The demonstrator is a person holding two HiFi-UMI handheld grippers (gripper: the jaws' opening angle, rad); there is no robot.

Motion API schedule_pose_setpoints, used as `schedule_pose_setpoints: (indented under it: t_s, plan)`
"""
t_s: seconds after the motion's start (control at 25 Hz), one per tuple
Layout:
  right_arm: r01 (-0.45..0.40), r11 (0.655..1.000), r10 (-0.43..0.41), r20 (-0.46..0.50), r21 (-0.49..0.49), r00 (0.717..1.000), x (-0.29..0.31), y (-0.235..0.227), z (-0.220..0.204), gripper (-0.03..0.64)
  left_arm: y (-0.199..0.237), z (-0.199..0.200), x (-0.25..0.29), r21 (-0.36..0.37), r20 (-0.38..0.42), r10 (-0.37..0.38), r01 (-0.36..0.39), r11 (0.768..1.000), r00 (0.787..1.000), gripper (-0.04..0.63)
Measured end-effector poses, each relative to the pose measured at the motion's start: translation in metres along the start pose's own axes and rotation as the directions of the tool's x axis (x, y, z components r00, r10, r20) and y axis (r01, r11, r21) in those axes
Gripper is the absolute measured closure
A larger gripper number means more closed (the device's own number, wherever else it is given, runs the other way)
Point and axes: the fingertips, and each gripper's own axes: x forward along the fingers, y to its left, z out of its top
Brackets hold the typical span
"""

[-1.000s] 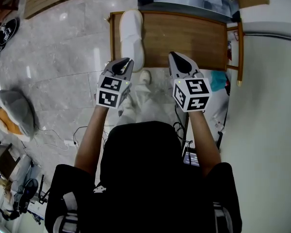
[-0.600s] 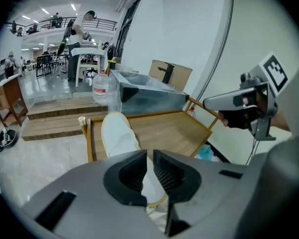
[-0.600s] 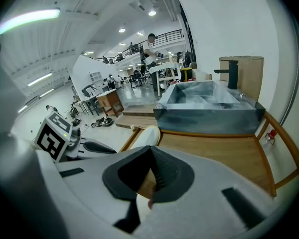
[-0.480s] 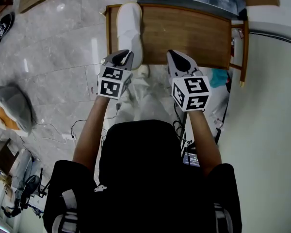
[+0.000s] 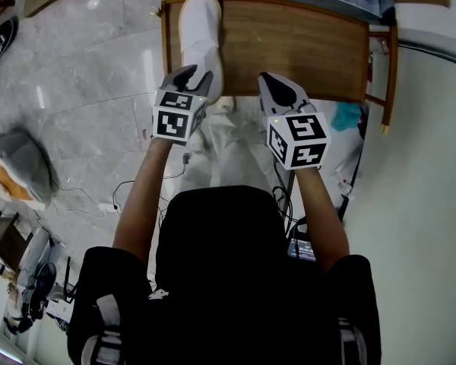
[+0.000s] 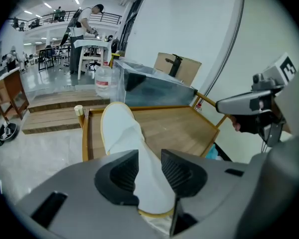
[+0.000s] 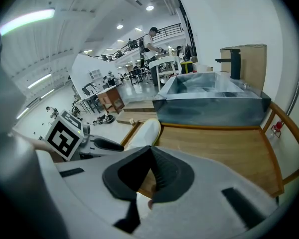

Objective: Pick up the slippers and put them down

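Seen from above in the head view, a white cloth slipper (image 5: 201, 36) lies along the left edge of the rimmed brown wooden desk (image 5: 296, 48), whose right half is bare. The left hand-held gripper (image 5: 196, 74) hovers at its heel, the right hand-held gripper (image 5: 270, 78) at the near rim. Only the left gripper view shows its jaws spread, just opened, with the slipper's heel in the gap, unpinched. In the right gripper view the jaws are pressed together and empty, with the slipper to their left.
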Motion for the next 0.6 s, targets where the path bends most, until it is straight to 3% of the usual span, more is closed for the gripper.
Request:
schedule_pose_setpoints:
  t_s: [0.6]
  plan:
    - [-0.005,0.999,0.006,-0.037,0.039,0.999,0.014,-0.011,-0.015,0.618,0.017,-0.001,0.043,0.012,-0.048,0.066,-0.065,0.998,0.997,0.459]
